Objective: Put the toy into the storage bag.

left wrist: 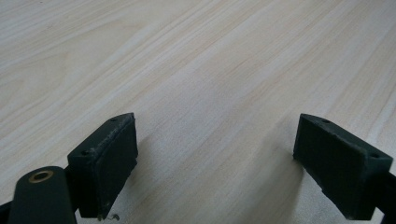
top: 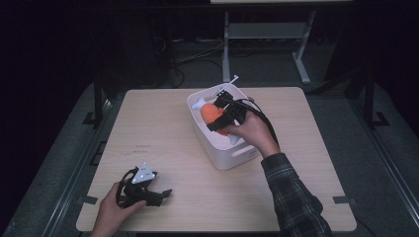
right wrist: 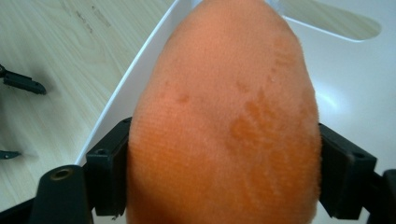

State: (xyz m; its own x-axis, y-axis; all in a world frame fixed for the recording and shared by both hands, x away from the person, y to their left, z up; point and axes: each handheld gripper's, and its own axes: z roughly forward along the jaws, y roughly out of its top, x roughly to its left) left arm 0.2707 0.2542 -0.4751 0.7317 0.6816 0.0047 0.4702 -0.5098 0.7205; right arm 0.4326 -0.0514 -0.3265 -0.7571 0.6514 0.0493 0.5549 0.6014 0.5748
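In the high view, at the lower left of the frame, the left hand (top: 111, 210) rests on the table (top: 158, 128) near its front edge and holds the left gripper (top: 160, 195), which lies low over the wood with its grey plate (top: 143, 174) on top and its tips pointing toward the right. In the left gripper view its jaws stand wide apart, one pad (left wrist: 109, 161) at lower left and the other at lower right, with bare pale wood between them and nothing held. Moving right in the high view, a white bin (top: 225, 153) sits a little right of the frame's centre, on the far half of the table, well apart from the left gripper. The right hand (top: 252, 132), in a plaid sleeve (top: 291, 192) that comes in from the lower right, reaches over the bin's right side and holds the right gripper (top: 217, 118) above the bin's opening. An orange toy (top: 212, 112), soft and rounded, is at the bin's middle, with a white object (top: 199, 102) just beside it toward the upper left. In the right gripper view the jaws press against both sides of the orange toy (right wrist: 224, 126), clamped on it, with the bin's white wall (right wrist: 355, 88) behind it at right and the table at left.
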